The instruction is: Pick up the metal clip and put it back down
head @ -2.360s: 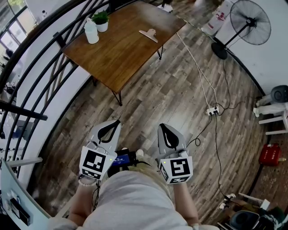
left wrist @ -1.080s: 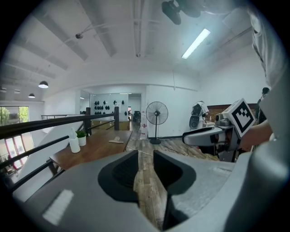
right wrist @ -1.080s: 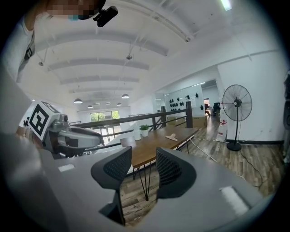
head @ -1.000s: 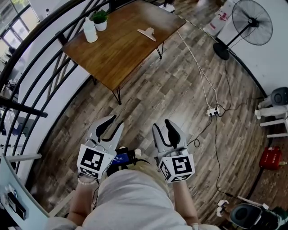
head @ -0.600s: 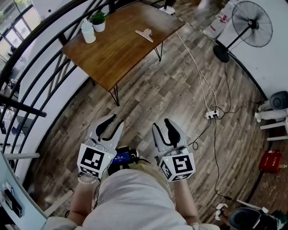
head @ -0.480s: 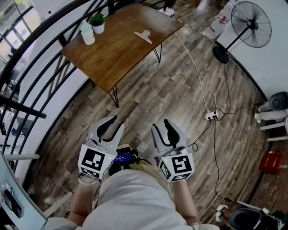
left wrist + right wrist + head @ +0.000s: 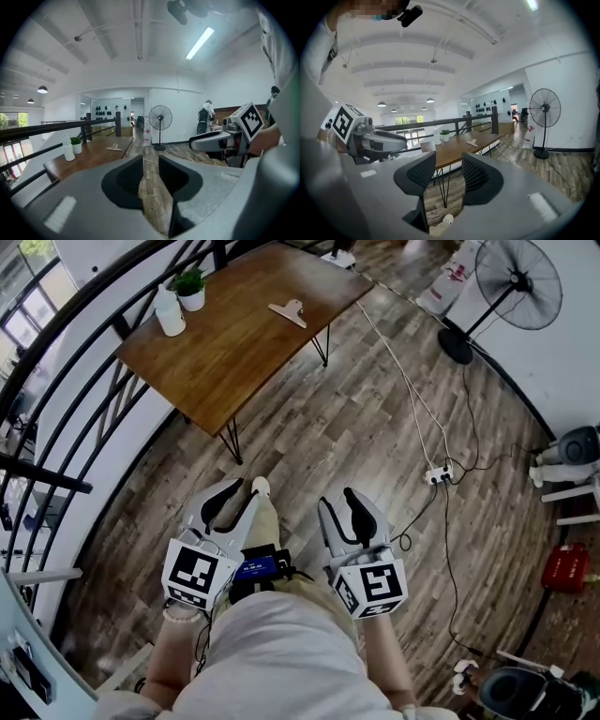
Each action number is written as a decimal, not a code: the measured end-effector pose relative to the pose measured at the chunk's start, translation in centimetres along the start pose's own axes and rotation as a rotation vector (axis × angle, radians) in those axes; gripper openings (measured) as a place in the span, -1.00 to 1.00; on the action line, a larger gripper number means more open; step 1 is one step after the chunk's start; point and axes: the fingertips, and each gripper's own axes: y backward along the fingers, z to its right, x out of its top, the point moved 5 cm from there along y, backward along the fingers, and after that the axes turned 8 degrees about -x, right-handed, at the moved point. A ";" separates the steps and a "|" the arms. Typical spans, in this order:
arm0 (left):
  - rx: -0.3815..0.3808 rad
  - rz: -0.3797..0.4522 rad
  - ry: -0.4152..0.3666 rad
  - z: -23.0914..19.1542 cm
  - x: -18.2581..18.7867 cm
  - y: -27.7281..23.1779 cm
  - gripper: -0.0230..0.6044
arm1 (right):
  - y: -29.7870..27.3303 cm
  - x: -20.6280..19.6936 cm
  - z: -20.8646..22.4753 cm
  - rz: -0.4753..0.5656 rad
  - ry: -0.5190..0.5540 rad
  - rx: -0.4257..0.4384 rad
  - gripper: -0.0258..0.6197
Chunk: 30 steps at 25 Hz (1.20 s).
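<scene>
The metal clip (image 7: 287,313) lies flat on the far right part of a brown wooden table (image 7: 234,343), well ahead of me. It also shows small in the left gripper view as the clip (image 7: 114,147) and in the right gripper view as the clip (image 7: 472,142). My left gripper (image 7: 232,503) and right gripper (image 7: 348,510) are held side by side close to my body, above the floor and far from the table. Both are open with nothing between their fingers.
A white bottle (image 7: 170,313) and a small potted plant (image 7: 191,287) stand at the table's far left corner. A black railing (image 7: 66,352) runs left of the table. A standing fan (image 7: 517,282), a power strip (image 7: 439,472) with cables and a red can (image 7: 562,567) lie right. My shoe (image 7: 260,486) steps forward.
The table and clip have slid slightly left in the head view as I walk. A shoe and leg have come forward beside the left gripper. Both grippers keep their pose.
</scene>
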 end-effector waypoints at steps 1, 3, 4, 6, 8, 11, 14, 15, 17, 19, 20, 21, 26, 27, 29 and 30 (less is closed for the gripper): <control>-0.004 0.003 0.002 -0.4 0.0 -0.6 -0.62 | -0.4 0.0 0.3 -0.002 0.004 -0.006 -0.35; -0.019 0.010 0.009 -1.0 0.1 -2.0 -0.62 | -1.1 0.0 1.0 -0.013 0.012 -0.024 -0.35; -0.028 0.012 0.008 -1.4 0.3 -2.7 -0.62 | -1.5 0.1 1.5 -0.015 0.013 -0.033 -0.35; -0.040 0.018 -0.009 -2.4 1.0 -4.2 -0.62 | -2.7 0.6 2.3 -0.011 0.013 -0.046 -0.35; -0.050 0.021 -0.022 -3.7 1.6 -5.6 -0.62 | -4.3 1.1 3.1 -0.006 0.015 -0.056 -0.35; -0.060 0.014 -0.025 -6.1 2.2 -7.8 -0.62 | -7.4 1.7 4.1 -0.012 0.004 -0.070 -0.35; -0.069 0.003 -0.024 -9.1 3.2 -10.1 -0.62 | -10.6 2.9 4.9 -0.016 -0.012 -0.073 -0.35; -0.070 -0.001 -0.027 -10.2 3.6 -10.9 -0.62 | -11.9 3.4 5.3 -0.018 -0.015 -0.073 -0.35; -0.069 -0.013 -0.042 -12.2 4.4 -12.6 -0.62 | -14.3 4.2 5.9 -0.020 -0.022 -0.071 -0.35; -0.069 -0.028 -0.064 -13.9 5.0 -14.2 -0.62 | -16.5 4.8 6.6 -0.027 -0.026 -0.072 -0.35; -0.072 -0.032 -0.069 -14.7 5.2 -14.9 -0.62 | -17.5 5.1 6.9 -0.032 -0.026 -0.073 -0.35; -0.075 -0.033 -0.069 -15.5 5.5 -15.6 -0.62 | -18.5 5.4 7.2 -0.037 -0.025 -0.075 -0.35; -0.077 -0.032 -0.042 -19.5 6.4 -18.6 -0.62 | -23.3 6.8 8.3 -0.052 -0.026 -0.071 -0.35; -0.075 -0.032 -0.036 -20.3 6.6 -19.2 -0.62 | -24.2 7.1 8.5 -0.055 -0.027 -0.069 -0.35; -0.072 -0.030 -0.028 -21.9 7.0 -20.3 -0.62 | -26.0 7.6 8.9 -0.060 -0.024 -0.063 -0.35; -0.071 -0.030 -0.025 -22.6 7.1 -20.8 -0.62 | -26.9 7.8 9.1 -0.065 -0.021 -0.059 -0.35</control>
